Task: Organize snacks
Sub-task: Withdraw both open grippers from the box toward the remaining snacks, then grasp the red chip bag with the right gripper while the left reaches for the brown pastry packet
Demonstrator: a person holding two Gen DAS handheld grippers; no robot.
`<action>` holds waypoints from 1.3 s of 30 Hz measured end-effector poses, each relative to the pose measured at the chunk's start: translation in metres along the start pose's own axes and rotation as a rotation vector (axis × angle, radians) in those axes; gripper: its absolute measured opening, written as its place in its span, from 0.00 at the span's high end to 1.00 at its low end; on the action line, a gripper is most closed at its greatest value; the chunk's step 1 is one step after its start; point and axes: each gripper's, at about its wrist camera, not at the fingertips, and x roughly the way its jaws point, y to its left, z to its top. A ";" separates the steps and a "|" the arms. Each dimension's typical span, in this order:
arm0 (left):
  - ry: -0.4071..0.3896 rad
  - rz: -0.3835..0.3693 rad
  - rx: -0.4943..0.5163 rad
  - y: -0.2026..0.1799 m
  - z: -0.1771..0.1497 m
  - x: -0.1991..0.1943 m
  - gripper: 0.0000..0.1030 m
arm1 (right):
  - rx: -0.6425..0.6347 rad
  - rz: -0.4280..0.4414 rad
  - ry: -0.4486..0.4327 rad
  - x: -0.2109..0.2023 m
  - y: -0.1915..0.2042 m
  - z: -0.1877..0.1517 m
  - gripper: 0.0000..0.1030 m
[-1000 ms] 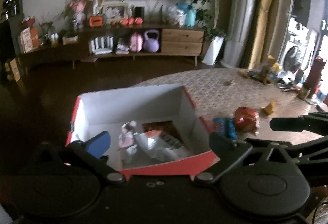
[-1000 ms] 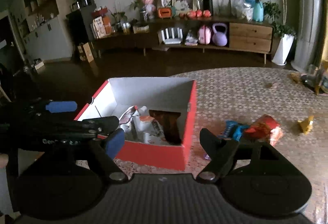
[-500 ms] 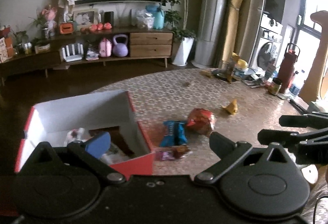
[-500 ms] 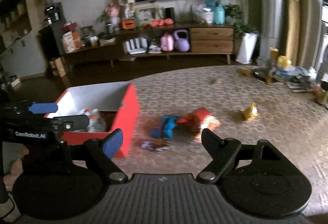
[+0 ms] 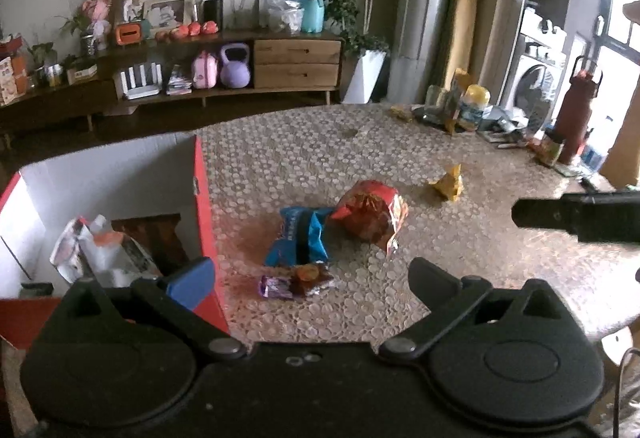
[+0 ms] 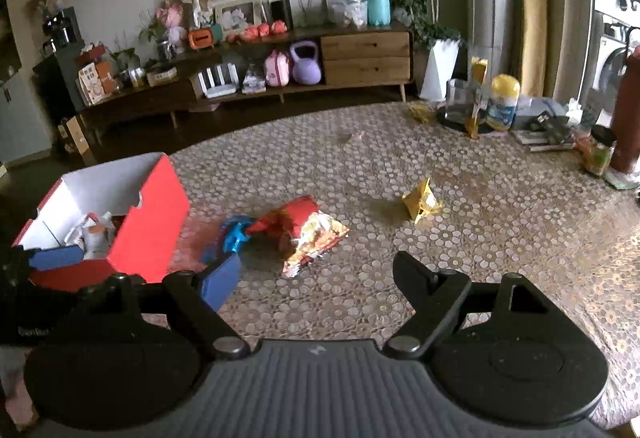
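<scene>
A red box [image 5: 202, 193] [image 6: 154, 217] with white inner walls sits at the left of the patterned table and holds several packets [image 5: 100, 250]. To its right lie a blue snack bag [image 5: 300, 238] [image 6: 234, 234], a red-orange chip bag [image 5: 372, 215] [image 6: 308, 232] and a small purple wrapper [image 5: 280, 284]. Farther right rests a small yellow packet [image 5: 448, 183] [image 6: 420, 199]. My left gripper [image 5: 308, 276] is open above the purple wrapper, holding nothing. My right gripper [image 6: 316, 272] is open and empty, just short of the chip bag.
Bottles, a yellow-lidded tub [image 6: 502, 101], papers and a dark red flask [image 5: 576, 117] crowd the table's far right. The table edge [image 5: 280, 113] curves across the back; beyond it are dark floor and a low wooden sideboard [image 5: 296, 61].
Both grippers have swung right, away from over the red box toward the loose snacks. The box has slid to the left edge of both views; the snacks now sit between the fingers.
</scene>
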 end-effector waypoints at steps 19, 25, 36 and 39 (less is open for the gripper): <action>0.062 0.075 -0.035 -0.037 -0.023 0.078 0.14 | -0.217 0.146 0.107 0.114 -0.013 0.027 0.19; 0.096 0.092 -0.074 -0.028 -0.021 0.099 0.25 | -0.275 0.172 0.146 0.152 -0.009 0.031 0.19; 0.129 0.107 -0.094 -0.018 -0.021 0.122 0.50 | -0.324 0.185 0.154 0.192 0.005 0.031 0.19; 0.132 0.108 -0.084 -0.017 -0.022 0.124 0.61 | -0.316 0.199 0.158 0.196 0.007 0.029 0.19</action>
